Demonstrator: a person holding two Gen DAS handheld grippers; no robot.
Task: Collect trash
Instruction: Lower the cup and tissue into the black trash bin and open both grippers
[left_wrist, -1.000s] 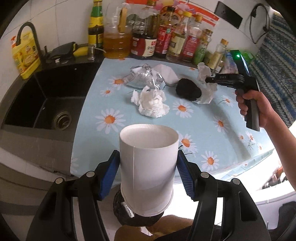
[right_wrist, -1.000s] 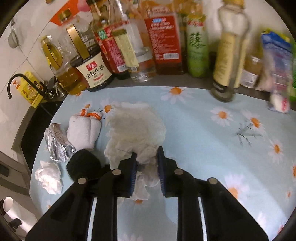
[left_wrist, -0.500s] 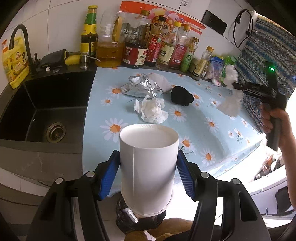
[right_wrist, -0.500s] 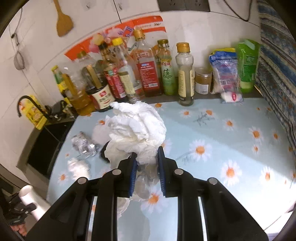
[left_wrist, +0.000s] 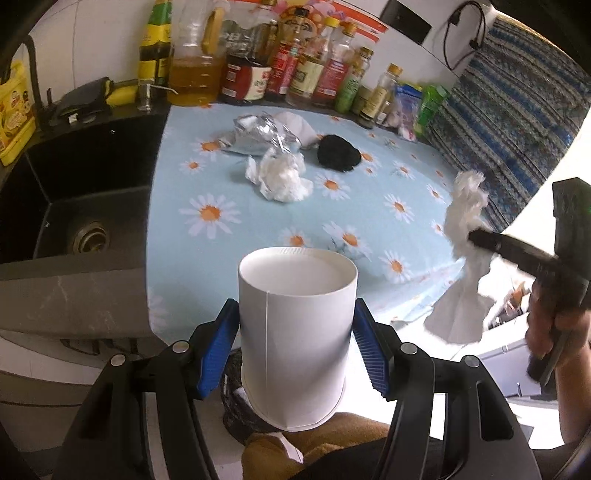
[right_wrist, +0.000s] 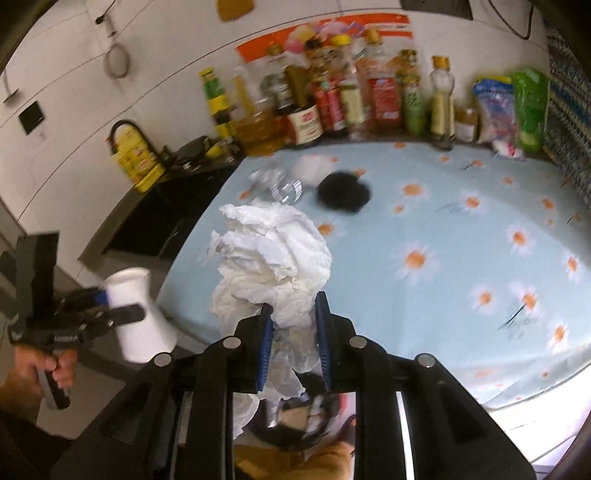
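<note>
My left gripper is shut on a white paper cup, held upright off the counter's front edge; the cup shows in the right wrist view too. My right gripper is shut on a crumpled white tissue, held in the air past the front right of the counter; the tissue also shows in the left wrist view. On the daisy-print cloth lie another crumpled tissue, a crushed foil wrapper, a white wad and a black wad.
A black sink lies left of the cloth. Several sauce and oil bottles line the back wall, with packets at the back right. A dark bag opening shows below my right gripper. A patterned curtain hangs at the right.
My right gripper has lifted the tissue off the cloth and carried it back and down past the counter's front right edge, towards the cup. The left gripper and cup have barely moved.
</note>
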